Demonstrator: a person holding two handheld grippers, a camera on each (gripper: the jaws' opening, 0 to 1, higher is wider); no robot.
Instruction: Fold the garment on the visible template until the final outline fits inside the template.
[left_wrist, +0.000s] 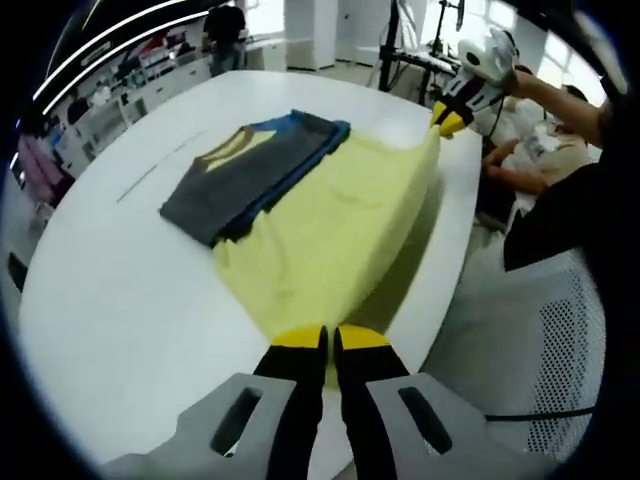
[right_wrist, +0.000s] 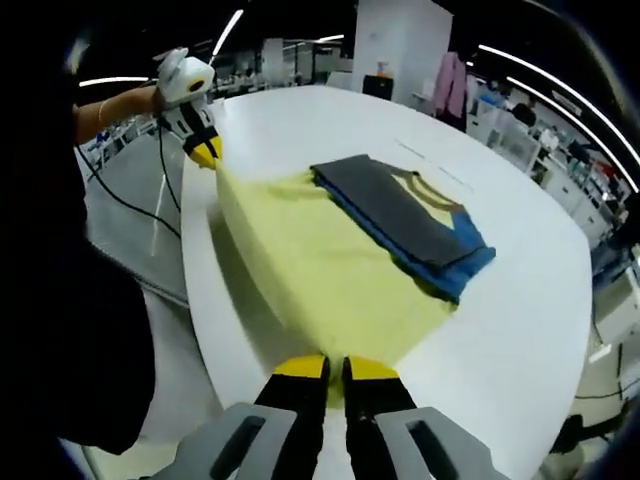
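The yellow garment (left_wrist: 330, 230) is stretched taut above the near edge of a white round table (left_wrist: 120, 300), held at two corners. The left gripper (left_wrist: 328, 345) has its yellow-tipped jaws pressed together on one corner of the cloth; the right gripper (right_wrist: 335, 372) is likewise clamped on the opposite corner. In each view the other gripper shows at the far end of the lifted hem. The garment's far part lies on the table, and a folded dark grey and blue piece (left_wrist: 250, 172) rests on top of it, hiding whatever is beneath, so no template outline can be made out. The lifted cloth hides the table edge below it. Around the table is a bright open workroom: ceiling light strips (right_wrist: 545, 70), hanging clothes (right_wrist: 452, 82), a person (left_wrist: 224, 30) standing far off. No writing is legible.
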